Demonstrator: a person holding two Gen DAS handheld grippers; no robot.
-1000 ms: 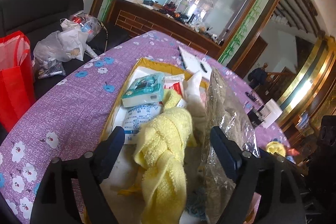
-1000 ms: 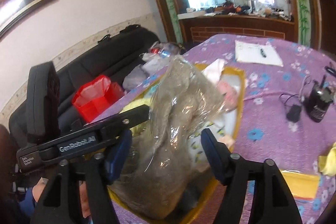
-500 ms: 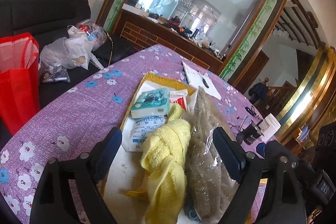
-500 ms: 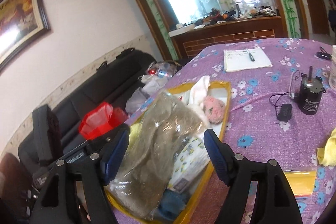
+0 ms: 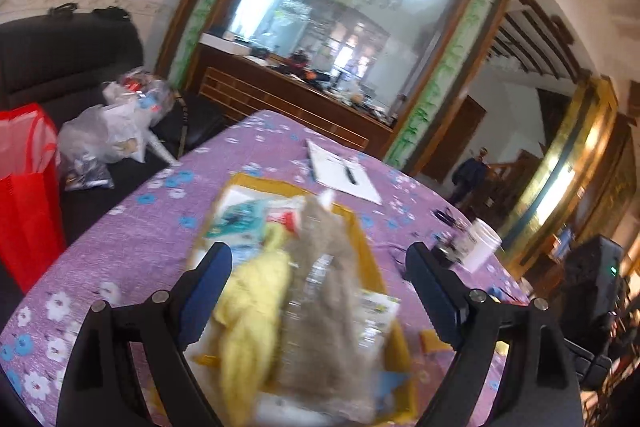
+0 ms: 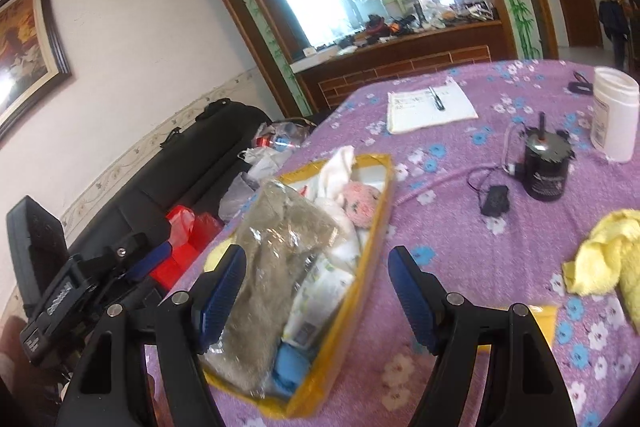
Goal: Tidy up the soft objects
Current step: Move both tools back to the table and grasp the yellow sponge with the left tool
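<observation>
Mostly done imo: grey bagged plush (image 6: 280, 251), yellow towel (image 5: 252, 307) + pink plush (image 6: 360, 201) sit in yellow tray (image 6: 380, 187), both grippers (image 5: 316, 291) (image 6: 316, 291) released/empty, 2nd yellow cloth (image 6: 600, 255) left on table.

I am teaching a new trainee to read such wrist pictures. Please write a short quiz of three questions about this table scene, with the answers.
1. True or false: the yellow towel on the purple tablecloth lies outside the yellow tray.
2. What lies on the white notepad? A) a pen B) a spoon C) a phone
3. Fill in: the white jar stands beside the black ____ device.

Key
1. True
2. A: a pen lies on it.
3. Cylindrical; a cable runs from it to a small black box.
</observation>
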